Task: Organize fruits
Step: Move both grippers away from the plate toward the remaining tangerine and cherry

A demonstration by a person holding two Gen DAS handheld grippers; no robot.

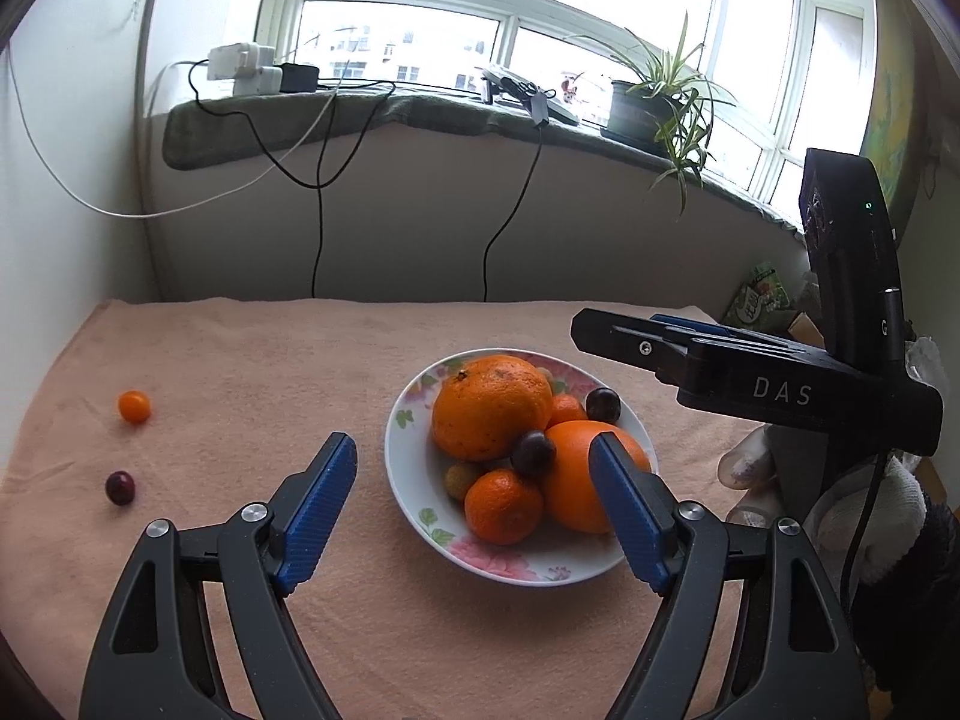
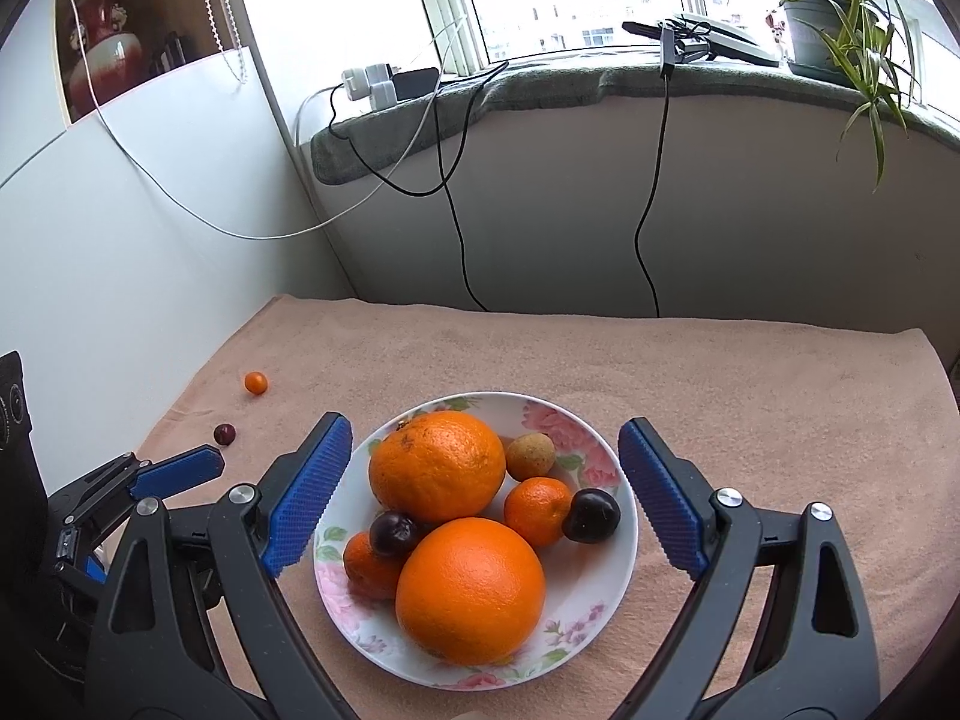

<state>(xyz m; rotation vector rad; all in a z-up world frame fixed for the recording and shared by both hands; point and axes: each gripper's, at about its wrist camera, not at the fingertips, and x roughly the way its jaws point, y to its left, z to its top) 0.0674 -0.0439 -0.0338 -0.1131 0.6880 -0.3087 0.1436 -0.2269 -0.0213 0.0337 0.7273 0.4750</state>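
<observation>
A white flowered plate on a peach towel holds two large oranges, two mandarins, two dark cherries and a small brownish fruit. A small orange fruit and a dark cherry lie loose on the towel, left of the plate. My left gripper hovers open just before the plate's near-left side. My right gripper stands open over the plate, holding nothing.
A white wall bounds the towel on the left, and a low wall under the window sill bounds it at the back. Cables hang down from the sill. A potted plant stands on it. A gloved hand holds the right gripper.
</observation>
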